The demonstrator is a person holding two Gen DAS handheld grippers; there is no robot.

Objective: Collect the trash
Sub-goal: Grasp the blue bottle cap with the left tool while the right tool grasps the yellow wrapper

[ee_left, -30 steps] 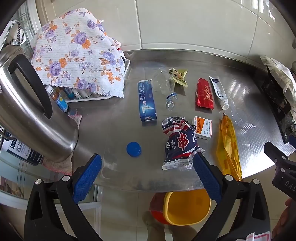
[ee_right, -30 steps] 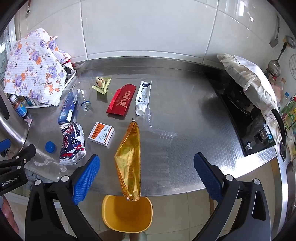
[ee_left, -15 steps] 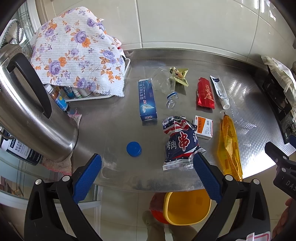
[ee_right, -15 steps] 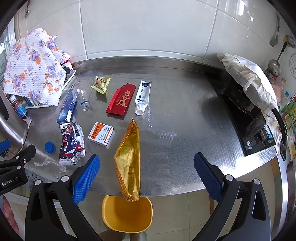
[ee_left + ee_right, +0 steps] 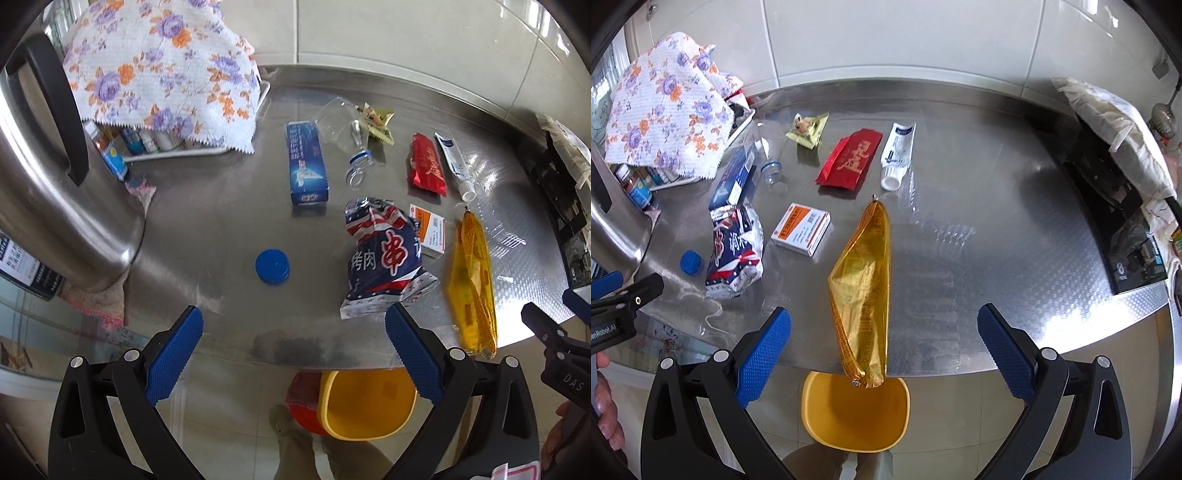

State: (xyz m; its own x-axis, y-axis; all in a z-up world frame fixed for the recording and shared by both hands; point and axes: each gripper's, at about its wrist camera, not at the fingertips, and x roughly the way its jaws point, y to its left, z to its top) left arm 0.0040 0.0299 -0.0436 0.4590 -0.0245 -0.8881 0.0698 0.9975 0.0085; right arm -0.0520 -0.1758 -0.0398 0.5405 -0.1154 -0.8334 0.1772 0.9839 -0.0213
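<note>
The gold wrapper (image 5: 862, 291) lies lengthwise on the steel counter (image 5: 997, 221), its near end poking over the front edge right above the yellow bin (image 5: 855, 417) on the floor. It looks like thin crinkly film, empty or near enough: light, limp, a bit slick, likely to fold or skate away if pushed. I'd pinch that overhanging end, or the puffed middle where there is some body to bite on.

Left of it sit a small orange-and-white box (image 5: 801, 229), stiff and easy to grip across its narrow sides, and a crumpled snack bag (image 5: 382, 254), soft enough to squash anywhere. A blue bottle cap (image 5: 272, 266) lies further left, small and hard. Behind are a red packet (image 5: 851, 160), a white tube (image 5: 897, 155), a blue carton (image 5: 306, 162) and a clear bottle (image 5: 347, 136).

The right gripper (image 5: 884, 352) hangs just off the counter edge, spread wide with nothing between its pads, straddling the gold wrapper's near end. The left gripper (image 5: 293, 350) is equally wide and empty, facing the cap and snack bag.
</note>
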